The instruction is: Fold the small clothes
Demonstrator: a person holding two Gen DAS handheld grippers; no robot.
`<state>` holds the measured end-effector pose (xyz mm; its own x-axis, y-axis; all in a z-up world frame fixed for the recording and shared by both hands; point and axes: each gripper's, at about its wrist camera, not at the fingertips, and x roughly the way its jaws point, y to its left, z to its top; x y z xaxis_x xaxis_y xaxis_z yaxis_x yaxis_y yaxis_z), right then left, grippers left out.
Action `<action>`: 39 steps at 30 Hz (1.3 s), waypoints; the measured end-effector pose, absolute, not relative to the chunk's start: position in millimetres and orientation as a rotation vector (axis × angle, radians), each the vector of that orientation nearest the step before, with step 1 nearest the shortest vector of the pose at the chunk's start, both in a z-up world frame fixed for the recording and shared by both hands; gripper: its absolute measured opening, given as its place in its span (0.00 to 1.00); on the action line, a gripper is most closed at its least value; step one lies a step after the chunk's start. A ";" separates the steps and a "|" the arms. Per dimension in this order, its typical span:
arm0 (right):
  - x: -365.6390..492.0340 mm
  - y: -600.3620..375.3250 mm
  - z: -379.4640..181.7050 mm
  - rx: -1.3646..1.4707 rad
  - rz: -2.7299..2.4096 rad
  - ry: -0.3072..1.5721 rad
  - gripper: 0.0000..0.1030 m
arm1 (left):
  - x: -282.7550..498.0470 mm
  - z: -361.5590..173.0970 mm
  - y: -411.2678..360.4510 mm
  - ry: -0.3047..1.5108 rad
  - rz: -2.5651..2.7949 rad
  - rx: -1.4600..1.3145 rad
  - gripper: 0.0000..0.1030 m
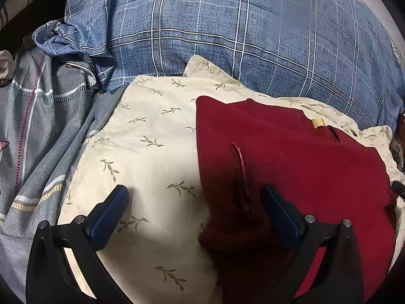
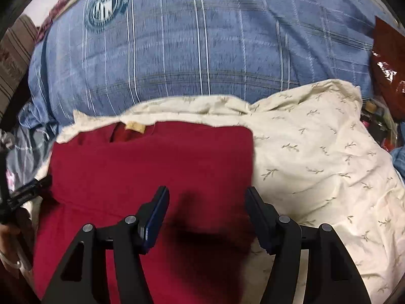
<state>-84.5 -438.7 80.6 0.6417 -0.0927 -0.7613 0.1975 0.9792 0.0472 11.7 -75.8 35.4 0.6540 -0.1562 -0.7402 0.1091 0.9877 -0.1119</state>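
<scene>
The red garment [image 1: 291, 157] lies on a cream cloth with small leaf print [image 1: 141, 136], in the lower right of the left wrist frame and in the lower left and centre of the right wrist frame. I judge that the folding is already well on its way: the piece shows a compact, nearly rectangular shape with straight edges at its top and its sides, and one layer seems to lie over another. A last fold or a smoothing may remain, but this I cannot confirm from these views.

Near the camera, the left gripper [image 1: 195, 197] has its jaws standing wide apart and holds nothing; one finger is over the cream cloth, the other over the dark, shadowed near edge of the garment. The right gripper [image 2: 207, 197] also has its jaws apart with nothing between them, above the near right part of the garment, close to its right edge.

A little farther, the fabric looks thick and soft, like fleece, of deep red colour. A narrow seam or loop [image 1: 240, 167] runs along its surface in the left wrist view. At its far edge there is a small tan label [image 2: 135, 126] at a neck opening.

Behind all, a blue plaid bedcover [image 1: 227, 38] fills the upper part of both frames
</scene>
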 end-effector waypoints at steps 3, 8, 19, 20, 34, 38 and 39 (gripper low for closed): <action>-73.5 -451.3 57.4 0.110 -0.249 0.918 0.59 | 11.5 35.4 -77.5 0.842 -0.148 -0.054 1.00; -88.0 -472.4 59.9 0.289 -0.224 0.886 0.58 | 13.1 35.0 -76.4 0.849 -0.155 -0.057 1.00; -78.2 -478.5 73.7 0.334 -0.185 0.822 0.71 | 2.1 49.0 -77.1 0.804 -0.196 -0.102 1.00; -70.2 -479.7 66.9 0.345 -0.176 0.849 0.71 | 2.4 49.3 -78.2 0.803 -0.201 -0.096 1.00; -67.6 -464.1 69.5 0.232 -0.261 0.866 0.22 | 6.5 34.5 -88.6 0.854 -0.209 -0.038 1.00; -69.9 -450.2 98.0 0.207 -0.185 0.791 0.28 | 7.7 32.2 -88.8 0.859 -0.206 -0.044 1.00; -65.3 -444.7 99.8 0.196 -0.159 0.789 0.29 | 8.0 32.0 -88.9 0.859 -0.205 -0.044 1.00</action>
